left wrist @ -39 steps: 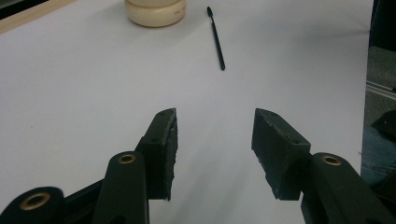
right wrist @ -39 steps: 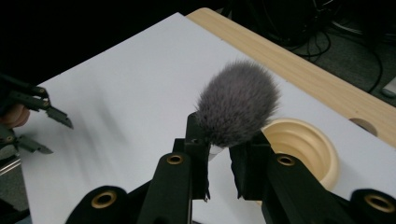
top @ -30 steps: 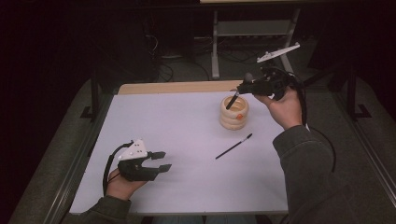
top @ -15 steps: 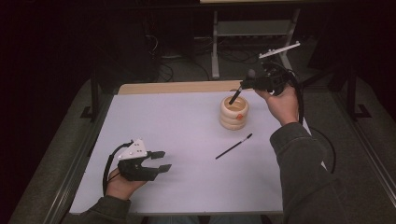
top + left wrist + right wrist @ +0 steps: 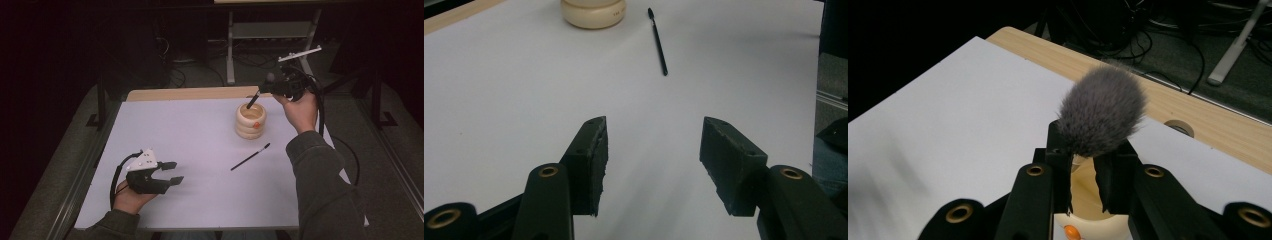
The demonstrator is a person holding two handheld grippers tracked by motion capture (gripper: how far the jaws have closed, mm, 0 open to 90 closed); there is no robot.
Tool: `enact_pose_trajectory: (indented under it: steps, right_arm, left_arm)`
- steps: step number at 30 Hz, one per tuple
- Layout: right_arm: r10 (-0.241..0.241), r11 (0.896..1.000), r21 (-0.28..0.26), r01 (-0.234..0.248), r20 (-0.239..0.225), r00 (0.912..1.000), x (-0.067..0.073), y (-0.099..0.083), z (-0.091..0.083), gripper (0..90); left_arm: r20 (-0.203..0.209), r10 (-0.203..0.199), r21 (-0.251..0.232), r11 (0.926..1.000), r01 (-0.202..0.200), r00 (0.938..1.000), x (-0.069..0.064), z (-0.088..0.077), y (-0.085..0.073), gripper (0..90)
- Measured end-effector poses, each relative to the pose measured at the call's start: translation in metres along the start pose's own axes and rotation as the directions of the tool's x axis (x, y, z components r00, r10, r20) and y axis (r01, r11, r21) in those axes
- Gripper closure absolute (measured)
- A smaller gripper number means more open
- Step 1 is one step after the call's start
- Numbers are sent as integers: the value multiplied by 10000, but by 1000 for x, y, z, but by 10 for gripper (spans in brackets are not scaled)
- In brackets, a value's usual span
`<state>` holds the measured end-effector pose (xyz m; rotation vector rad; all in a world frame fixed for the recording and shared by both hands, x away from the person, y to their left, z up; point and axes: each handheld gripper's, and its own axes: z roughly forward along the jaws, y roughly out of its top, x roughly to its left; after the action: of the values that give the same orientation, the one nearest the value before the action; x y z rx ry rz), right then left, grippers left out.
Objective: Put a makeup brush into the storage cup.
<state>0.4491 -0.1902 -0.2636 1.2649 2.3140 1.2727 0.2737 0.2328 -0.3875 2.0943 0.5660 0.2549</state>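
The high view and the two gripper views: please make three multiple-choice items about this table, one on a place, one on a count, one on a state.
1. Where does the thin black brush lie?
A. inside the holder
B. flat on the white table top, apart from the holder
C. between the left tongs

2. How many brushes are in the scene?
A. one
B. two
C. four

3. How do the right tongs stand?
A. closed on the fluffy brush
B. wide open and empty
C. lying on the table

Answers:
1 B: it lies on the table, on the near side of the cream ringed holder.
2 B: the thin one, plus the fluffy grey brush.
3 A: the pads clamp its handle just under the bristles, its lower end at the holder's mouth; the left tongs are open and empty.
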Motion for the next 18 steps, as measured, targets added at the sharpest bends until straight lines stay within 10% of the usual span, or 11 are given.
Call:
enact_pose_trajectory:
  steps: [18]
  right_arm:
    - [336, 9994, 31, -336, 129, 9994, -3, -15, 20, 764]
  left_arm:
    - [34, -59, -50, 10000, 59, 10000, 1, 0, 0, 425]
